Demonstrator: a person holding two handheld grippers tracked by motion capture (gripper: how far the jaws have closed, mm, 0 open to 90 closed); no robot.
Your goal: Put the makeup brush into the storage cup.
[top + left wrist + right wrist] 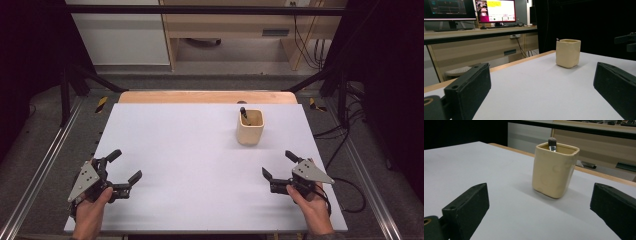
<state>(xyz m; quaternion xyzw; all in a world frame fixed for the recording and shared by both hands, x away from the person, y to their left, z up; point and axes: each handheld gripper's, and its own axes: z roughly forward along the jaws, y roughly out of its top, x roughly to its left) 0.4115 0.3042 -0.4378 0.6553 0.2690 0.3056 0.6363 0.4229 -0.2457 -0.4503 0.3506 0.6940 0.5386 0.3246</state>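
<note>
Near table edge, L gripper (125, 167) and R gripper (281, 165) are both idling w/ jaws spread, empty. Cup (249, 126) w/ brush (243, 114) is standing upright far-right, closer to R, prob. R's reach.

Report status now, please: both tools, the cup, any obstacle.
Left tool open, right tool open, both near table edge. Cream square ceramic cup upright, untouched, dark-tipped brush inside. White table between tools and cup unobstructed.

Evenly lit counter, dark surroundings

The white counter (200, 165) is lit brightly from above while the edges of the high view are lost in darkness; soft shadows are cast beside the cream cup (554, 170), and the near jaws are rendered slightly blurred.
</note>
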